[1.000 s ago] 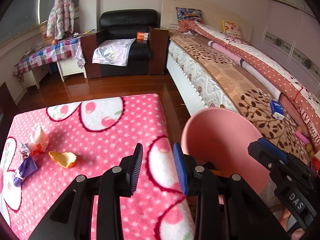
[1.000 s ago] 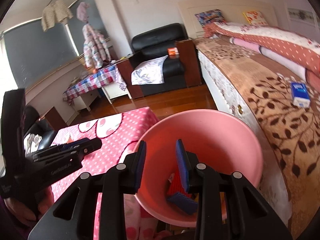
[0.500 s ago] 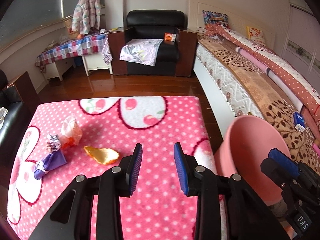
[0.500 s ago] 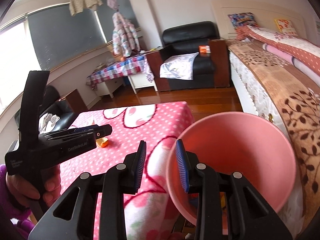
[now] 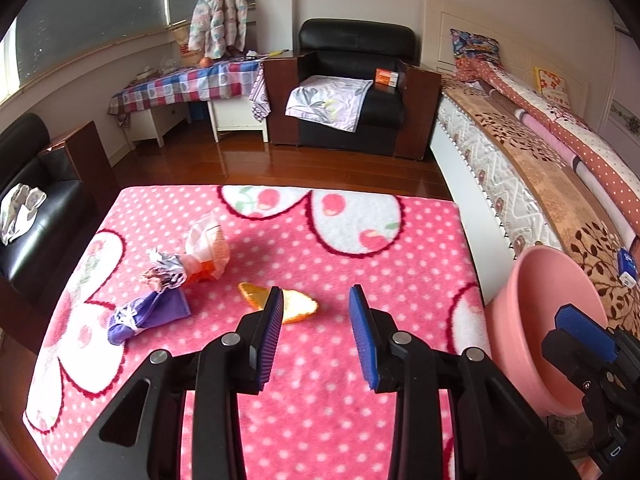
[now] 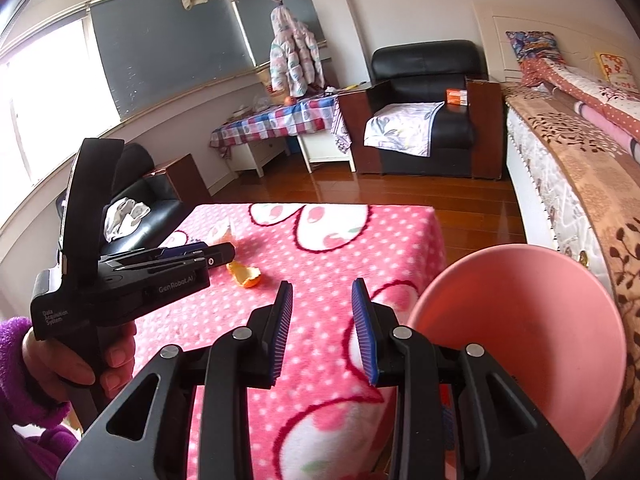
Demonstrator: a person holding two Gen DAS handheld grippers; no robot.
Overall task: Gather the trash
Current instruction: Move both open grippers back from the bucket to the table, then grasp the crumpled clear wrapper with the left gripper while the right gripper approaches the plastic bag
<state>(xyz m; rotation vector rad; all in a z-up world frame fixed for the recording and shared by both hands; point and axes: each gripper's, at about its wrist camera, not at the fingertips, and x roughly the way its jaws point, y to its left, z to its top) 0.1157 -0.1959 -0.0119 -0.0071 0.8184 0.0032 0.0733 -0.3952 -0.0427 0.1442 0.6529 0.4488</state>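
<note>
Left wrist view: left tool (image 5: 316,312) jaws apart, empty, held over the counter (image 5: 360,420) with its pink polka-dot cover. Trash left on the counter: orange peel (image 5: 296,306) just ahead of the tips, partly hidden by the left finger; purple wrapper (image 5: 150,314) to the left; crumpled foil scrap (image 5: 164,274) beside it; white-and-orange bag (image 5: 206,246) just behind that. Pink bin (image 5: 540,332) stands off the counter's right edge, between counter and bed (image 5: 540,168); right tool's blue tip shows in front of it. Right wrist view: right tool (image 6: 322,330) jaws apart, empty, above the counter's near right corner (image 6: 320,420). Pink bin (image 6: 540,320) opens beside it, tilted toward the camera; something red and blue lies low inside, mostly hidden by the tool's arm. Left tool (image 6: 218,256) seen side-on, near the orange peel (image 6: 245,275); gap cannot be judged here. Progress, as a judgement: some trash seems binned; four pieces remain on the counter. Peel is the likeliest next pick.
</note>
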